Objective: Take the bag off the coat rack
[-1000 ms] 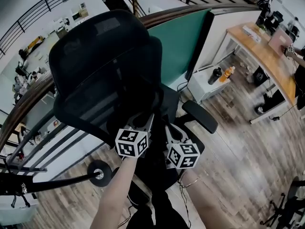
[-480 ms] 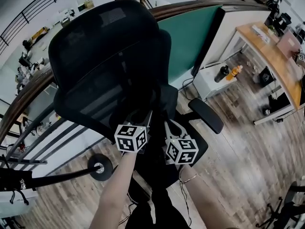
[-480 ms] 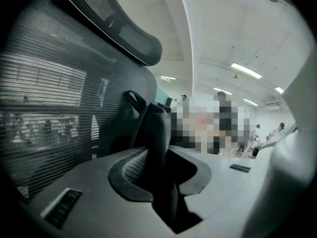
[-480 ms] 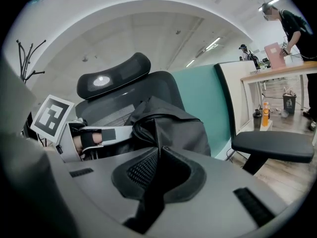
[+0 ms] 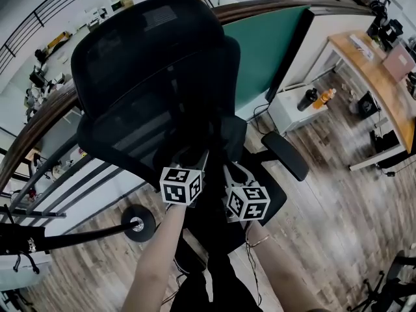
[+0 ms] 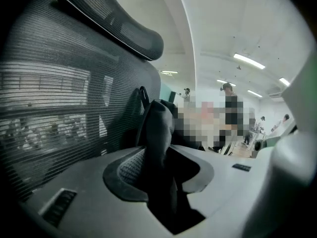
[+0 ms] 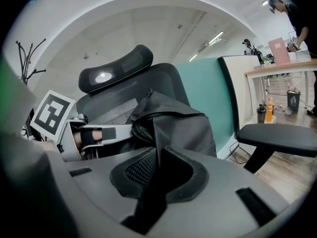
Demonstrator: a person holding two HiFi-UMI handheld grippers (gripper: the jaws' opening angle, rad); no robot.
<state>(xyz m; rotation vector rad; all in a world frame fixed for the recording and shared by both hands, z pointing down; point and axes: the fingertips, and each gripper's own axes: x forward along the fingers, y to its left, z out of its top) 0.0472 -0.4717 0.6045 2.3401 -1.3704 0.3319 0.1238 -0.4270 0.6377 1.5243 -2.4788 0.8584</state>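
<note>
Black bag (image 7: 178, 128) seen against office chair (image 5: 149, 57), strap (image 6: 158, 128) passed between opening jaws of left tool (image 6: 163, 167), fold between opening jaws of right tool (image 7: 158, 172), seemingly unpinched

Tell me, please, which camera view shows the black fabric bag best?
The right gripper view: the black fabric bag shows its folded body against the black mesh office chair. The left gripper view shows only one upright fold up close; in the head view it merges with the dark chair and can barely be made out.
</note>
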